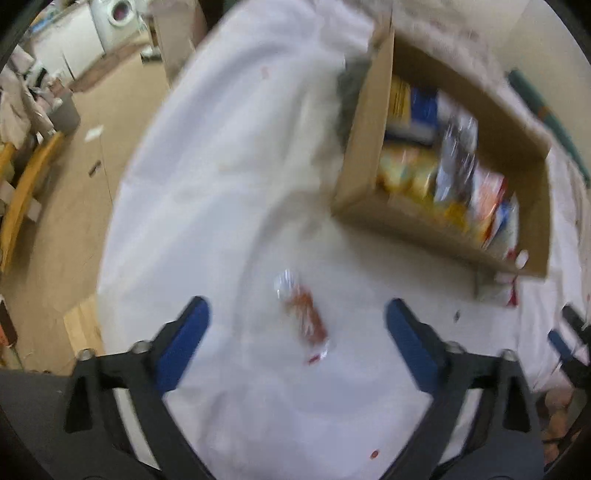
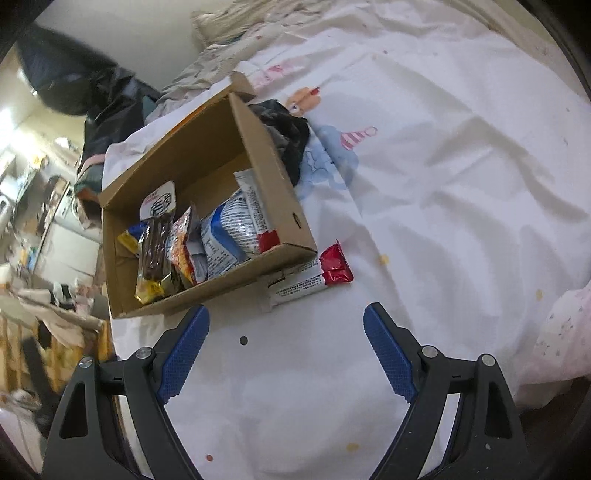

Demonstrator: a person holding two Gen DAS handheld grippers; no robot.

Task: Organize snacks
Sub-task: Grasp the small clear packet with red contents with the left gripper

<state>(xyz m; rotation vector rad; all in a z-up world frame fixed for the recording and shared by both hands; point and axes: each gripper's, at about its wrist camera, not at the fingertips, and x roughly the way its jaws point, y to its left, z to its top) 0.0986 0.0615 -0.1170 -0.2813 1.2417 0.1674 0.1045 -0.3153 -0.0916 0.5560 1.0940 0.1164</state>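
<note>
A cardboard box (image 2: 273,192) with several snack packets stands on the white bed sheet; it also shows in the blurred left wrist view (image 1: 365,147). A small clear-and-red snack packet (image 1: 303,314) lies on the sheet between the tips of my open, empty left gripper (image 1: 297,308). A red-and-white snack bar (image 2: 310,277) lies against the box's near corner, just beyond my open, empty right gripper (image 2: 286,317). It shows partly in the left wrist view (image 1: 502,291). The right gripper's blue finger (image 1: 561,345) shows at the left wrist view's right edge.
A dark cloth (image 2: 288,129) lies behind the box. A pink-patterned quilt (image 2: 554,332) is bunched at the right. The bed's left edge drops to a wooden floor (image 1: 74,206) with a washing machine (image 1: 114,14) and clutter beyond.
</note>
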